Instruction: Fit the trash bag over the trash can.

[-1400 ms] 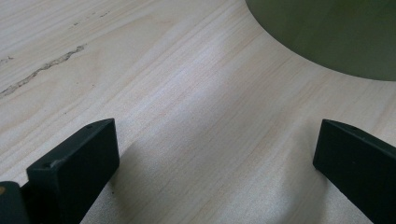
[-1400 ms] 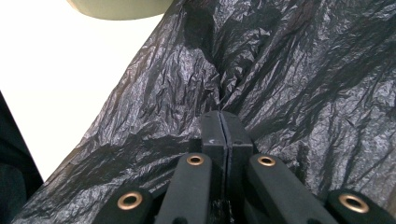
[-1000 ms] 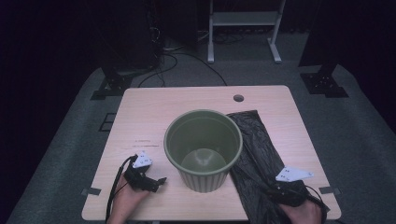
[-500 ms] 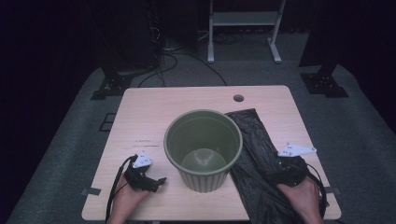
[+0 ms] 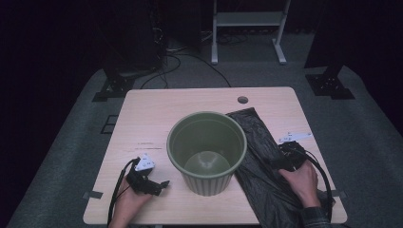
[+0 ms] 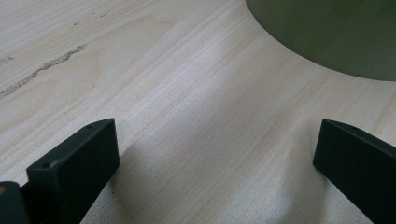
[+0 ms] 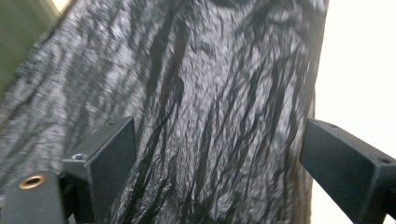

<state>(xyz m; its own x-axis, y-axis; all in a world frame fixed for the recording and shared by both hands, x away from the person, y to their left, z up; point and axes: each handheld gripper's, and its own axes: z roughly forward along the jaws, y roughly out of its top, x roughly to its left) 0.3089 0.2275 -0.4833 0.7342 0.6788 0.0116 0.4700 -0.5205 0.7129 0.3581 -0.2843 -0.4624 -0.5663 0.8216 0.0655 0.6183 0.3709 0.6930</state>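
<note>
A green ribbed bin [image 5: 207, 151] stands upright and empty in the middle of the wooden table [image 5: 157, 109]. To its right a crumpled black plastic bag [image 5: 259, 156] lies flat, reaching the table's front edge. My right gripper [image 5: 280, 160] hovers over the bag's right part, jaws wide open above the black plastic [image 7: 219, 102]. My left gripper [image 5: 160, 186] rests near the front left of the table, open, with bare wood between its jaws and the bin's wall [image 6: 327, 32] just ahead.
A small round hole [image 5: 243, 99] sits near the table's far edge. Beyond the table are a white stand [image 5: 247, 28], black stands and cables on grey floor. Bare wood lies left of and behind the bin.
My right gripper has moved forward and left along the bag, from the front right corner to beside the bin. The left gripper stays where it was.
</note>
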